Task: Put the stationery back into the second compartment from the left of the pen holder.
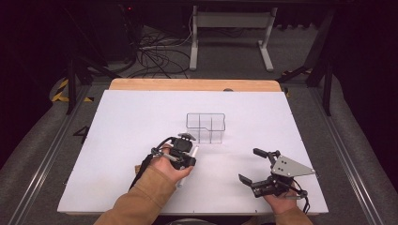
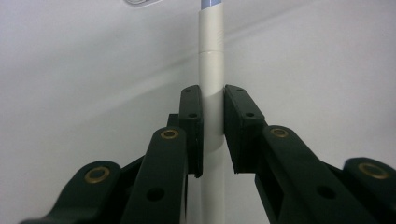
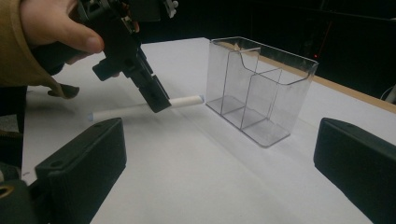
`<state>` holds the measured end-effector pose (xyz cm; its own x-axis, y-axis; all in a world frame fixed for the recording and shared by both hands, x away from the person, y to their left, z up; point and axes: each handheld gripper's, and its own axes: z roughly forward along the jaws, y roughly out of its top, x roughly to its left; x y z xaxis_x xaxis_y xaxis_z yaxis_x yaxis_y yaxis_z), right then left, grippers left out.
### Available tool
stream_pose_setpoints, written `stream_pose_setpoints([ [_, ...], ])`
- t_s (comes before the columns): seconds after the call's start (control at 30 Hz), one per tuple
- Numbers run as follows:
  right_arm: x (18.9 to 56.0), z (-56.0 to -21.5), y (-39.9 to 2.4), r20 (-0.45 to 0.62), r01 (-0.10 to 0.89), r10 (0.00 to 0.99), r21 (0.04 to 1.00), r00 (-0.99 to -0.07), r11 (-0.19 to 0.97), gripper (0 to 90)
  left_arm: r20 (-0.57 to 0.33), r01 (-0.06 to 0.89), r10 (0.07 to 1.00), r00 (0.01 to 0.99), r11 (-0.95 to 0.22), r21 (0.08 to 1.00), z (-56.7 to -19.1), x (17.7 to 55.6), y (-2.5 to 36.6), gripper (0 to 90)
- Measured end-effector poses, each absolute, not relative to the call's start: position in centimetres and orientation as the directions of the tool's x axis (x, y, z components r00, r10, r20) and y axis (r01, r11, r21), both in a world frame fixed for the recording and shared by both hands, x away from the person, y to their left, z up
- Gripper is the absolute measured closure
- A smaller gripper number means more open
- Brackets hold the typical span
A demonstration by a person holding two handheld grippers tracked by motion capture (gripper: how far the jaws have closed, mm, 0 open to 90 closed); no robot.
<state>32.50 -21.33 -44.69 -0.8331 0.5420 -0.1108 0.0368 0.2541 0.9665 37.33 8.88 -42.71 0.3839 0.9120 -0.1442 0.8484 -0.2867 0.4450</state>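
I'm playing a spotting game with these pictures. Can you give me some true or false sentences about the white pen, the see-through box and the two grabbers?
1. The left gripper has its jaws shut on the white pen. True.
2. The pen stands inside the clear box. False: it lies flat by the table, outside the box.
3. The right gripper holds a second pen. False: its jaws are wide open with nothing between them.
4. The clear box has dividers inside. True.
5. The clear box is full of pens. False: its compartments look empty.

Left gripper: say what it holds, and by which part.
The left gripper is shut on a white pen, clamped around the middle of its barrel. The pen lies level, just above the table.
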Motion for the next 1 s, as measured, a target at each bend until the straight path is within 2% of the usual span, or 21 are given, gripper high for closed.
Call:
stream_pose_setpoints([
  [0.37, 32.5, -44.7, -21.3, -0.111, 0.036, 0.542, 0.967, -0.833, 0.254, 2.9, -0.171, 0.818, 0.896, 0.41, -0.279, 0.503, -41.4, 36.5, 9.5, 78.4],
  [0.53, 32.5, -44.7, -21.4, -0.112, 0.035, 0.544, 0.967, -0.832, 0.254, 2.9, -0.175, 0.725, 0.859, 0.481, -0.278, 0.63, -40.4, 35.8, 10.2, 78.4],
  [0.73, 32.4, -44.7, -21.3, -0.114, 0.033, 0.543, 0.967, -0.832, 0.253, 2.9, -0.197, 0.642, 0.819, 0.539, -0.248, 0.725, -39.2, 35.2, 11.2, 78.5],
  [1.0, 32.4, -44.7, -21.3, -0.111, 0.034, 0.543, 0.967, -0.833, 0.251, 2.9, -0.255, 0.554, 0.778, 0.574, -0.14, 0.821, -37.9, 34.6, 12.2, 78.4],
])
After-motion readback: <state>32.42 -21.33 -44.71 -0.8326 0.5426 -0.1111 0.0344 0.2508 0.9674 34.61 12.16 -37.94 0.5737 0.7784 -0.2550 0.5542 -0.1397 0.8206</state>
